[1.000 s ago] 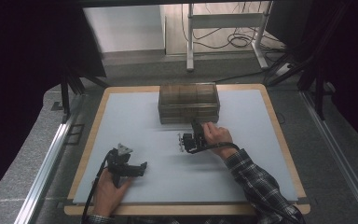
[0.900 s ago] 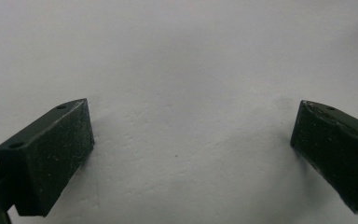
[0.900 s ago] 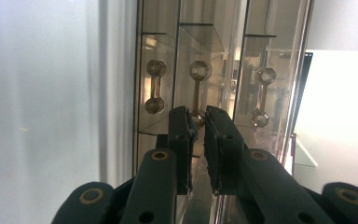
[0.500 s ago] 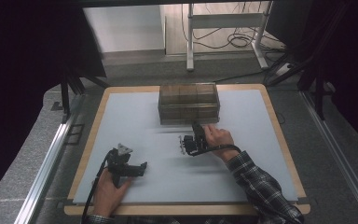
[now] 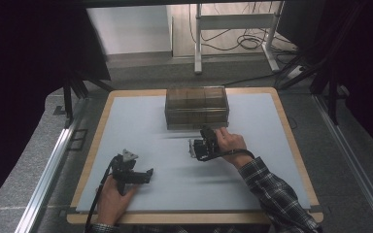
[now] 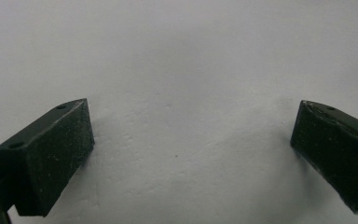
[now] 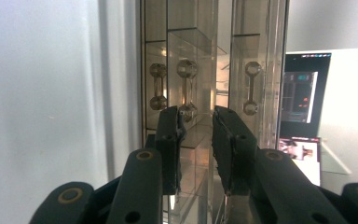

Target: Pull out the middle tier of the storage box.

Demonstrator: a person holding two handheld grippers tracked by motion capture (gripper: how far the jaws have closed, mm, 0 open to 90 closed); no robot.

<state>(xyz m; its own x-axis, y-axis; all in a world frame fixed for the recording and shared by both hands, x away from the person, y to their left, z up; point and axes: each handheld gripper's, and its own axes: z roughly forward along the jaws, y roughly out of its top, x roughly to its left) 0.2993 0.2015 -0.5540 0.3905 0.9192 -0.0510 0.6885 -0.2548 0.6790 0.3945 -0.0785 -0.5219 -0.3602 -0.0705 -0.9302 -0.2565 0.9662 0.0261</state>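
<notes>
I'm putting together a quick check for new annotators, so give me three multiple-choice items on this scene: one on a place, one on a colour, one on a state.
1. Where does the clear drawer box stand on the table?
A. Far middle of the mat
B. Near left corner
C. On the floor

2. What colour are the left gripper pads?
A. White
B. Black
C. Red

3. How do the left gripper's jaws stand?
A. Shut on a handle
B. Wide open, nothing between them
C. Shut on a cable

Key: 1 A, the high view shows the box at the far middle, just beyond the right gripper. 2 B, both pads look black in the left gripper view. 3 B, bare mat lies between the spread jaws.
</notes>
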